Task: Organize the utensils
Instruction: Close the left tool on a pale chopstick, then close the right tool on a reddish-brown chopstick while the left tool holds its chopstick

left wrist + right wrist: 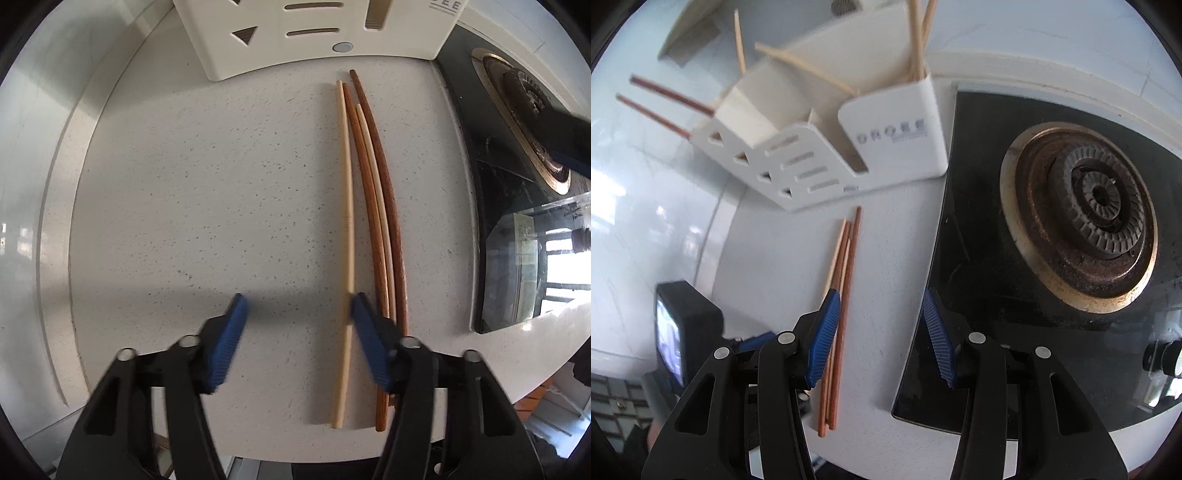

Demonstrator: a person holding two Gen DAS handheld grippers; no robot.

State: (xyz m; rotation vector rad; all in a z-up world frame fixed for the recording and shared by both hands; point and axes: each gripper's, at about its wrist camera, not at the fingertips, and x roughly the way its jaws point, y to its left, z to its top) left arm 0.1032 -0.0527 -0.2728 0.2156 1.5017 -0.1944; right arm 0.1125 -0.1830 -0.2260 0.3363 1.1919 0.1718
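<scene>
Left tool (297, 314), black-framed with blue ribbed pads, pointed straight down over the speckled white stone surface (207, 192). Jaws partly apart; nothing pinched between the pads. Right-hand pad (365, 339) pressed against the side of the pale cream chopstick (347, 221); left-hand pad clear of everything, with bare surface in the gap.

Four chopsticks lying side by side on the surface, lengthwise away from the camera, touching or nearly so. Left to right: pale cream chopstick, reddish-brown wooden chopstick (364, 184), shorter pale cream chopstick (375, 173), darker brown wooden chopstick (388, 184). Near ends of the three rightmost partly hidden behind the right-hand finger.

White plastic utensil holder with slotted and triangular cut-outs (798, 162) standing at the far edge of the surface, beyond the chopstick tips. Already loaded: two reddish-brown chopsticks (665, 103) projecting from its left compartment, pale bamboo chopsticks (916, 44) upright in the tall right compartment, further pale ones leaning in the middle.

Right tool (881, 328), same construction, angled downward above the boundary between the surface and the black glass hob (971, 229). Jaws partly apart, nothing gripped. Left pad overlapping the chopstick group in view; contact not determinable. Rusty round gas burner (1082, 221) on the hob, well to the right.
</scene>
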